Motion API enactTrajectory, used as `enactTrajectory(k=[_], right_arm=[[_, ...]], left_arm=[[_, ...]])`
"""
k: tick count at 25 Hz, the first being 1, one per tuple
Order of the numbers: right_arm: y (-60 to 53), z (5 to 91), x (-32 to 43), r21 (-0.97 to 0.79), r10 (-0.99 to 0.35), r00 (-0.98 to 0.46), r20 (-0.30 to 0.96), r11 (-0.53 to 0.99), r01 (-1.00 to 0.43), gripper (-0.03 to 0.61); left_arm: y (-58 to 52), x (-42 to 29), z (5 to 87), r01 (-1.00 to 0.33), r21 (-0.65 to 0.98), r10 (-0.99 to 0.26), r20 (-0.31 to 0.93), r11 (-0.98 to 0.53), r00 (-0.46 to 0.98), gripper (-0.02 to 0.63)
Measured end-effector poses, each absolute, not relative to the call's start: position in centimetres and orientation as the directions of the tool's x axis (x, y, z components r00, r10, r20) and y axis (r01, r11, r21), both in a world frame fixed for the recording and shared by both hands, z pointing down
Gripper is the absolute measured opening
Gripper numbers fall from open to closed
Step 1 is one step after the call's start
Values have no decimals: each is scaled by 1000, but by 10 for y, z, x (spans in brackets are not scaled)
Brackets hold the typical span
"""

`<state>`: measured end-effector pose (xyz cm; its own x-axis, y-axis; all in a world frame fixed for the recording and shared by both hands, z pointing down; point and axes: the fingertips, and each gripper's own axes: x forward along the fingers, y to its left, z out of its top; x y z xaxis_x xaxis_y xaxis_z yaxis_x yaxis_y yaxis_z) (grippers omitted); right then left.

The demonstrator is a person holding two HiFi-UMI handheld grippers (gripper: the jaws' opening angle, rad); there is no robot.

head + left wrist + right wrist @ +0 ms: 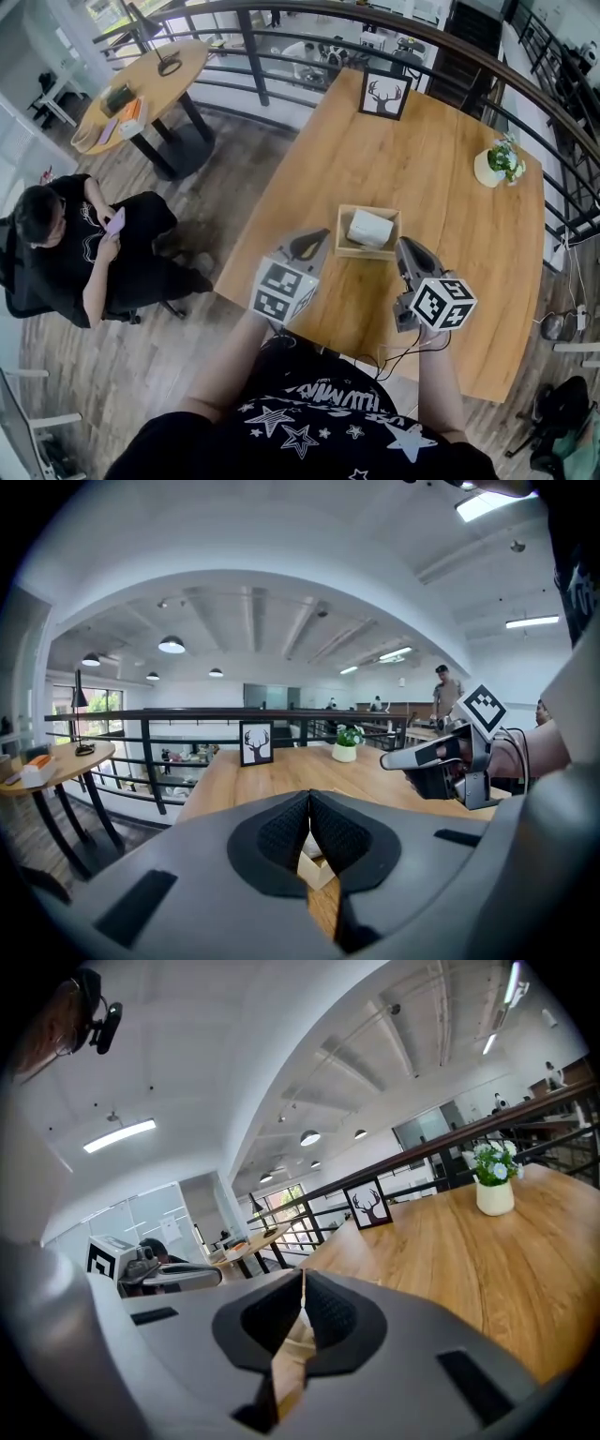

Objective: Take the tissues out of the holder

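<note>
The left tool (317,236) is keeping its jaws fully together and is gripping nothing. The right tool (405,246) is also pressing its jaws together, empty. Both are pointing slightly downward, flanking the wooden holder (343,247), one just beside each side. The white tissues (370,228) are sitting inside the holder, which is resting on the worktop (441,169).

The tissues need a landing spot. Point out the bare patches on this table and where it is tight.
Bare wood lies between the holder and the deer picture, and from the holder rightward to the potted plant and the table edge. Tight: the near edge, where the left gripper and right gripper flank the holder.
</note>
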<state>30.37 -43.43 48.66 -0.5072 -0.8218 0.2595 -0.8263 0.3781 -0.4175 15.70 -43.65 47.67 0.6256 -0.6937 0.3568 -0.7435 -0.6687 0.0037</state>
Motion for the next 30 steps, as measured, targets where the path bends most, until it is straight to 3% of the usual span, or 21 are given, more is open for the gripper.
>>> enactTrajectory(k=[10, 11, 12, 13, 30], right_arm=[[-467, 513, 288, -352, -776, -517, 363, 399, -847, 18], [-471, 515, 285, -338, -765, -525, 373, 415, -845, 44], [-474, 517, 280, -328, -750, -538, 384, 433, -839, 197], [-477, 520, 276, -318, -734, -549, 400, 451, -834, 247], [-509, 576, 249, -77, -505, -500, 704, 645, -760, 331]], left_arm=[[-483, 150, 495, -717, -8, -666, 377, -697, 644, 14], [-487, 150, 497, -713, -4, -660, 382, -702, 647, 14], [-491, 150, 500, -708, 0, -653, 387, -706, 651, 14], [-495, 150, 502, -703, 3, -646, 391, -711, 656, 14], [-542, 149, 530, -665, 71, -582, 422, -743, 695, 14]])
